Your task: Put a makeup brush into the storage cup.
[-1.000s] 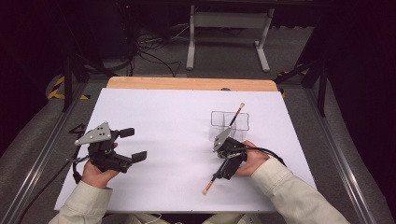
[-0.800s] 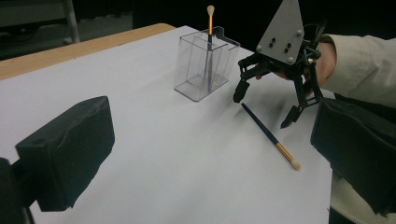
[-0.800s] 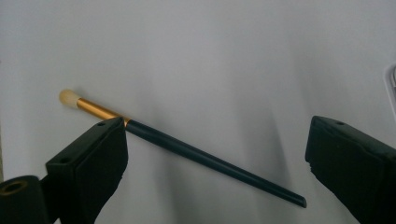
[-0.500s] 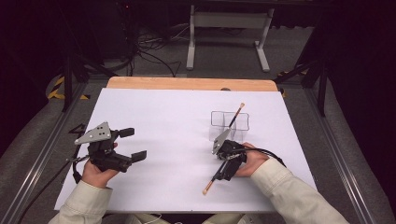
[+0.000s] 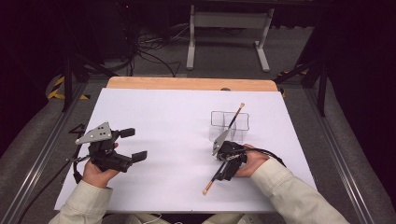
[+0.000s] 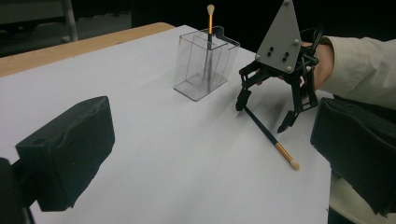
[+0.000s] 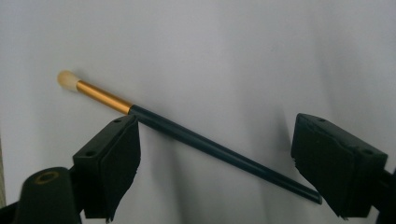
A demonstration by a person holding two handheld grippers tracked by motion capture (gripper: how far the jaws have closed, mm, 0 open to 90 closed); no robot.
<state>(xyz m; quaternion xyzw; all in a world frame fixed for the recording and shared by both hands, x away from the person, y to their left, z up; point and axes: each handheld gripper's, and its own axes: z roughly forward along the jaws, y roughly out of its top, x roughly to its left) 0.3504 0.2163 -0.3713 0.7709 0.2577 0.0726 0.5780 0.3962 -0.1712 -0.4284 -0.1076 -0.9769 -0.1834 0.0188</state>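
Note:
A makeup brush [image 5: 211,182] with a dark handle, gold ferrule and pale tip lies on the white table sheet [image 5: 168,116] at the front right. My right gripper [image 5: 223,169] is open and points down over it. In the right gripper view the brush [image 7: 196,140] runs slantwise on the sheet between the two spread pads of the right gripper [image 7: 219,161], touching neither that I can see. A second brush [image 5: 236,116] leans in a clear holder [image 5: 229,125] just behind. My left gripper [image 5: 133,144] is open and empty at the front left.
The left gripper view shows the clear holder [image 6: 205,65], the right gripper [image 6: 262,116] with its grey plate, and the lying brush [image 6: 268,137]. A wooden strip [image 5: 187,84] borders the table's far edge. Cables and a stand lie on the floor behind.
My right gripper has shifted slightly toward me and down over the lying brush. The left gripper and both brushes have stayed where they were.

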